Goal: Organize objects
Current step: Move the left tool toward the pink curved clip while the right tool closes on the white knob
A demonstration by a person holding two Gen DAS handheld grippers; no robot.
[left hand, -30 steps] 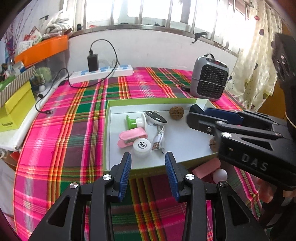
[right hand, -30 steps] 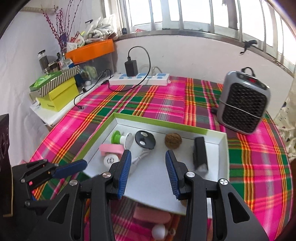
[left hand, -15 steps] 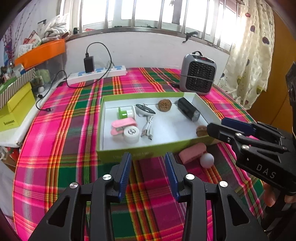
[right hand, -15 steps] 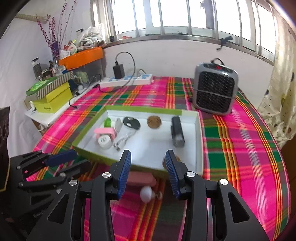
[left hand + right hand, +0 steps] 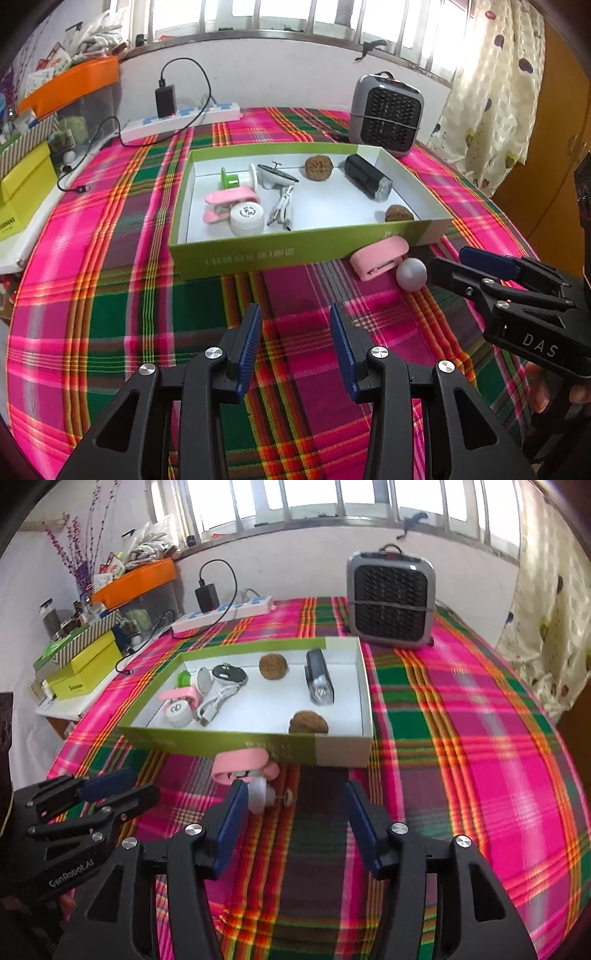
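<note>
1. Gathered inside the green box [image 5: 310, 254] near the middle of the tabletop [image 5: 110, 295]: walnuts, flashlight, cable, pink clip, cap; probably sorted already.
2. Left outside, touching the box's near wall: pink case [image 5: 245, 766] and white ball [image 5: 258, 794]; likely next.
3. Right tool [image 5: 291, 823] released, empty, spread just short of the ball.
4. Left tool [image 5: 295, 343] released, empty, well apart, seemingly idle.

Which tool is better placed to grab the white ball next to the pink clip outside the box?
Right. The right tool is open with the white ball just off its fingertip; the left tool, also open, sits farther back over bare cloth.
</note>
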